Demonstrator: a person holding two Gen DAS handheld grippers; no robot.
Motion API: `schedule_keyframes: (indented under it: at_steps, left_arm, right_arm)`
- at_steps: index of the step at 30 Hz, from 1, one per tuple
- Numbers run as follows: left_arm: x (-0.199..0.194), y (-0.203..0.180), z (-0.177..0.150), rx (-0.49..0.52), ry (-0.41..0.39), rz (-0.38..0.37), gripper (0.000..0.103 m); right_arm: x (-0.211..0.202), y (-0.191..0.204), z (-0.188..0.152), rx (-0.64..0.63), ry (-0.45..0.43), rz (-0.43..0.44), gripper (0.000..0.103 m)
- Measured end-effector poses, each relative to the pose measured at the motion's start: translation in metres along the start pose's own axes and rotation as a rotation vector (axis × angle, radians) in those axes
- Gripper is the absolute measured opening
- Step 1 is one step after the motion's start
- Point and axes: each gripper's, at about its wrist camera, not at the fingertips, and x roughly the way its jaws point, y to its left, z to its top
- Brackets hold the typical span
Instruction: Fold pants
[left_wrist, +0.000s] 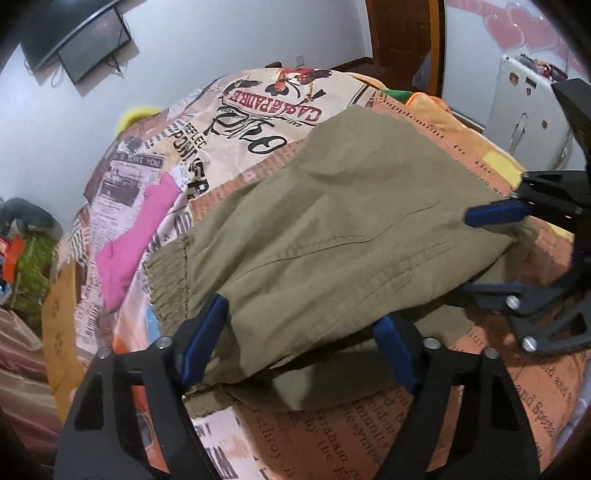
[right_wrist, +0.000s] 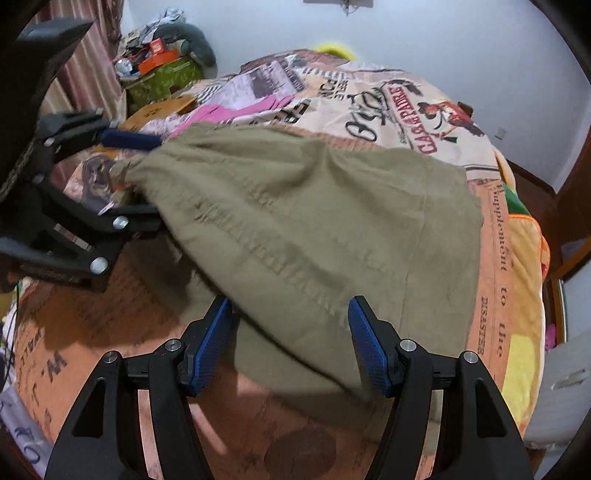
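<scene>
A bed covered by a newsprint-patterned quilt (left_wrist: 258, 122) fills both views, and the olive pants (left_wrist: 332, 221) lie across its near half, partly doubled over. The left gripper (left_wrist: 301, 347) stands wide at the pants' near left edge, cloth between its blue pads. The right gripper (right_wrist: 291, 347) is likewise spread wide over the near right edge, gripping nothing.

A bedroom with pale blue-white walls (left_wrist: 207, 48). A bed (left_wrist: 258, 107) fills the centre, covered in a newspaper-print quilt. A dark television (left_wrist: 94, 46) hangs upper left, a wooden door (left_wrist: 402, 29) stands top centre, and a white cupboard (left_wrist: 524, 110) sits at right. Striped curtains (right_wrist: 92, 62) hang upper left beside a cluttered green box (right_wrist: 159, 79).
</scene>
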Motion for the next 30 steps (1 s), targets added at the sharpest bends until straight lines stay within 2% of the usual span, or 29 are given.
schedule_keyframes:
  at_steps: [2, 4, 6, 9, 12, 15, 19, 26, 28, 30]
  left_arm:
    - [0.001, -0.002, -0.002, -0.009, 0.010, -0.006, 0.073]
    - [0.005, -0.002, -0.003, -0.019, 0.028, -0.022, 0.066]
    - [0.008, -0.002, -0.005, -0.033, 0.040, -0.019, 0.059]
    - [0.006, 0.000, -0.008, -0.055, 0.031, -0.024, 0.048]
    - [0.002, 0.001, -0.009, -0.071, 0.031, -0.049, 0.034]
    - [-0.005, 0.000, -0.011, -0.066, 0.023, -0.059, 0.026]
    - [-0.013, -0.002, -0.015, -0.067, 0.011, -0.073, 0.025]
    - [-0.003, -0.011, -0.030, -0.066, 0.045, -0.088, 0.025]
    - [0.000, -0.012, -0.034, -0.068, 0.055, -0.081, 0.027]
    - [-0.002, -0.012, -0.036, -0.073, 0.054, -0.074, 0.030]
  right_arm:
    - [0.001, -0.001, 0.003, 0.003, -0.023, -0.006, 0.062]
    - [0.002, 0.000, 0.004, -0.014, -0.028, -0.013, 0.055]
    - [0.002, 0.003, 0.004, -0.031, -0.030, -0.003, 0.036]
    - [-0.002, 0.007, 0.004, -0.049, -0.045, 0.001, 0.021]
    - [-0.008, 0.006, 0.005, -0.045, -0.068, 0.002, 0.014]
    - [-0.018, 0.006, 0.007, -0.034, -0.096, 0.017, 0.011]
    - [-0.027, 0.012, 0.005, -0.048, -0.114, 0.015, 0.010]
    - [-0.016, 0.017, -0.009, -0.074, -0.055, 0.017, 0.010]
    - [-0.011, 0.017, -0.012, -0.065, -0.025, 0.018, 0.013]
    - [-0.010, 0.017, -0.015, -0.062, -0.007, -0.001, 0.021]
